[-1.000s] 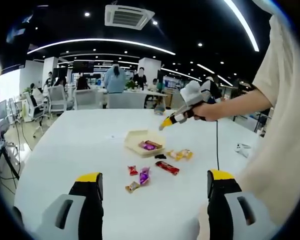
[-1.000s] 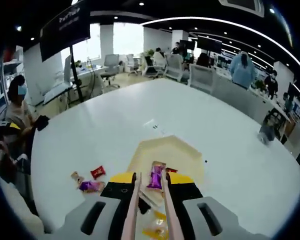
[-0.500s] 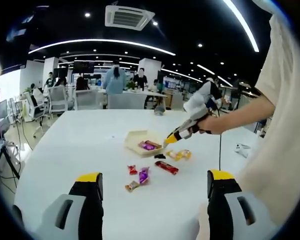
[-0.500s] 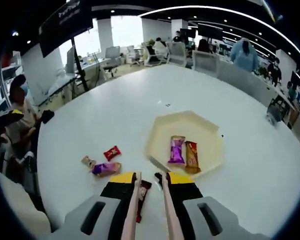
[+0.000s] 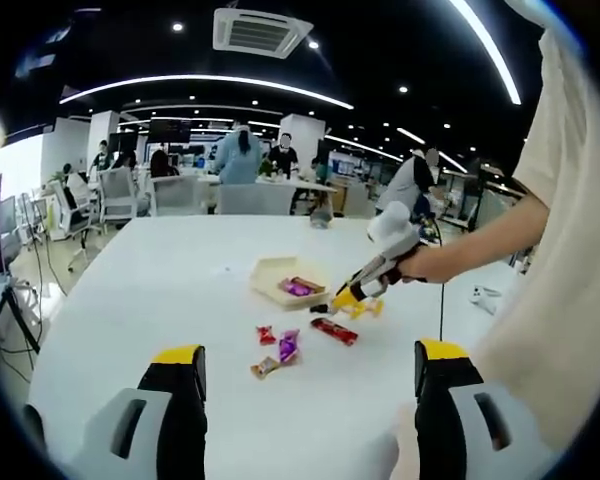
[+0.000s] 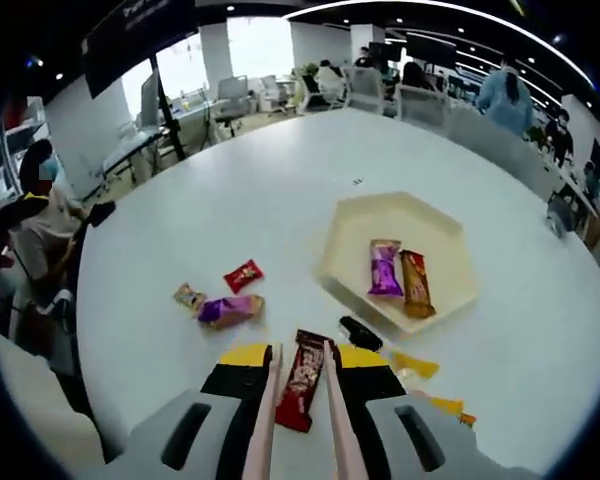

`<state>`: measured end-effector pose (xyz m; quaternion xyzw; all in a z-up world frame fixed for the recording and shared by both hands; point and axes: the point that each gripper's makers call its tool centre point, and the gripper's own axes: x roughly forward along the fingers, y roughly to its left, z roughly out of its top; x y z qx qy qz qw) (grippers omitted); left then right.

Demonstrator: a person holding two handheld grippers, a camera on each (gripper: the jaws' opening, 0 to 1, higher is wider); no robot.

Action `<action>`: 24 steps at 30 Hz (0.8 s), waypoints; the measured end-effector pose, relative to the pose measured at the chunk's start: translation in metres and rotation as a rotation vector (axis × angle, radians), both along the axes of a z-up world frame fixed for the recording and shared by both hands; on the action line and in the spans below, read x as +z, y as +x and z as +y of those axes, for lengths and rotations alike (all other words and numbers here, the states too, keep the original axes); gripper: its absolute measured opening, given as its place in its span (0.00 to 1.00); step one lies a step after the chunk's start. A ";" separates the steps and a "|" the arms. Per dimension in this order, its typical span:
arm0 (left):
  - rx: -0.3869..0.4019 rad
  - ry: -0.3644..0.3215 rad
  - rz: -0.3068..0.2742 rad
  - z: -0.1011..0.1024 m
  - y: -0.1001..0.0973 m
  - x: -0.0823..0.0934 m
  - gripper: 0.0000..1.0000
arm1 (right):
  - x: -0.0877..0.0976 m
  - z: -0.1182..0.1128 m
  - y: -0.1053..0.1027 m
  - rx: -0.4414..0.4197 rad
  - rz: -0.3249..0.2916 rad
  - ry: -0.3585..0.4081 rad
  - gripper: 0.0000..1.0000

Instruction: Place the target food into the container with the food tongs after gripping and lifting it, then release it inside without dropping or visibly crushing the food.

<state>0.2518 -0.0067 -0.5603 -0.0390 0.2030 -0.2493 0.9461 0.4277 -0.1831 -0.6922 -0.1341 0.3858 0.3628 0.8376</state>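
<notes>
Red snack bar (image 6: 300, 378) between tongs (image 6: 298, 368)

Two bars (image 6: 400, 276) in tray (image 6: 345, 255)

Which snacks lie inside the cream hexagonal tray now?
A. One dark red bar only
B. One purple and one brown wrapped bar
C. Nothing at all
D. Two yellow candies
B: in the right gripper view the cream hexagonal tray holds a purple wrapped bar beside a brown wrapped bar.

left tool (image 5: 300, 385) wide open (right (image 6: 300, 372) narrow)
</notes>
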 end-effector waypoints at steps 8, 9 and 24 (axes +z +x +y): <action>0.002 -0.001 -0.001 0.000 0.001 0.001 0.86 | -0.009 0.001 -0.008 0.016 0.009 -0.025 0.24; 0.002 -0.001 0.000 0.000 0.001 0.001 0.86 | -0.011 0.001 -0.009 0.013 0.013 -0.028 0.24; 0.002 0.004 0.016 0.002 -0.002 -0.003 0.85 | -0.025 -0.004 -0.011 -0.023 0.021 -0.076 0.24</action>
